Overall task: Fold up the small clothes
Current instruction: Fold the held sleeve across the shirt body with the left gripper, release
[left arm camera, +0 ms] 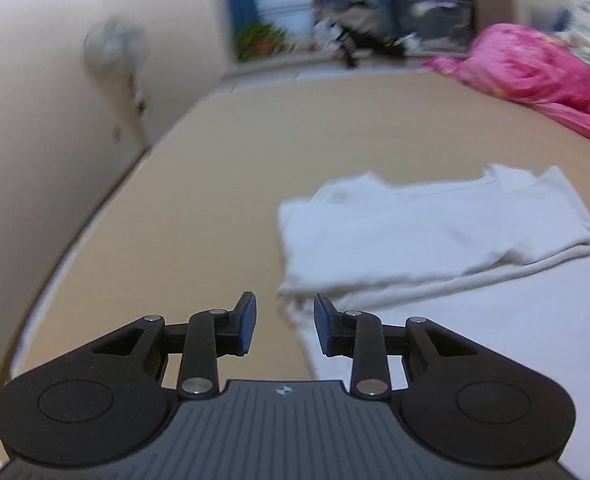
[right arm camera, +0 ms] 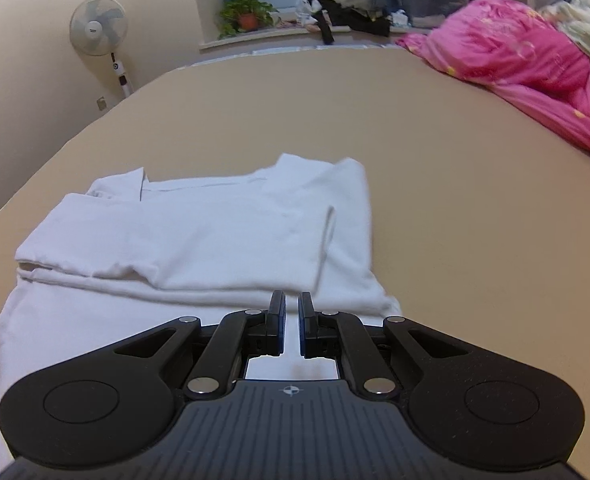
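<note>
A white shirt (right arm camera: 199, 240) lies flat on the tan bed sheet (right arm camera: 455, 200), its sleeves folded inward over the body. In the left wrist view the shirt (left arm camera: 435, 240) lies to the right of my left gripper (left arm camera: 285, 322), which is open and empty, hovering over the shirt's left edge. My right gripper (right arm camera: 291, 320) hovers over the shirt's lower right part with its jaws nearly closed, a narrow gap between the pads, holding nothing.
A pink quilt (right arm camera: 527, 64) is bunched at the far right of the bed. A standing fan (right arm camera: 98, 32) is by the left wall. A potted plant (right arm camera: 247, 16), piled clothes and bins sit at the window.
</note>
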A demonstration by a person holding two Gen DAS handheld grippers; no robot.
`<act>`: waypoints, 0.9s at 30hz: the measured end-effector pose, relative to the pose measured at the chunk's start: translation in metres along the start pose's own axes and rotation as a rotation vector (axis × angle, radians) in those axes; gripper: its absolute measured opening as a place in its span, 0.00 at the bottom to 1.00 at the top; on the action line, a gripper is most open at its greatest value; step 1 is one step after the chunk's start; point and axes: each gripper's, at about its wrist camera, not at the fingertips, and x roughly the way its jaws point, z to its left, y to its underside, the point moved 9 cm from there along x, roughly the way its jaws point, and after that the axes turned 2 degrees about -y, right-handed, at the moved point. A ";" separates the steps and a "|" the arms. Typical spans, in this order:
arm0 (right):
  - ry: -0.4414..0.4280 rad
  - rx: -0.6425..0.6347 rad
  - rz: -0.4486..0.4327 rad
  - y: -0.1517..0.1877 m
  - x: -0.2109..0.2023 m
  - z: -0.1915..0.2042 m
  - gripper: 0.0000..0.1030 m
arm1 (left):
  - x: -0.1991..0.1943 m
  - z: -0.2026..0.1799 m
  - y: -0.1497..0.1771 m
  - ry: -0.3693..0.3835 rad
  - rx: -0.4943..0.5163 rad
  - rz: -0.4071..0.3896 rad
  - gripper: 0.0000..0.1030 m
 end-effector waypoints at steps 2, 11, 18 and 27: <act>0.013 0.006 0.000 -0.002 0.010 -0.002 0.06 | 0.012 0.009 -0.006 0.017 -0.069 0.041 0.34; 0.051 0.085 0.021 -0.006 0.064 -0.018 0.22 | 0.070 0.014 -0.018 0.098 -0.271 0.141 0.39; 0.049 0.039 0.016 -0.008 0.077 -0.013 0.02 | 0.108 0.002 -0.024 0.127 -0.297 0.163 0.51; 0.178 0.188 0.004 -0.018 0.063 -0.064 0.04 | 0.139 -0.010 -0.008 0.072 -0.246 0.277 0.57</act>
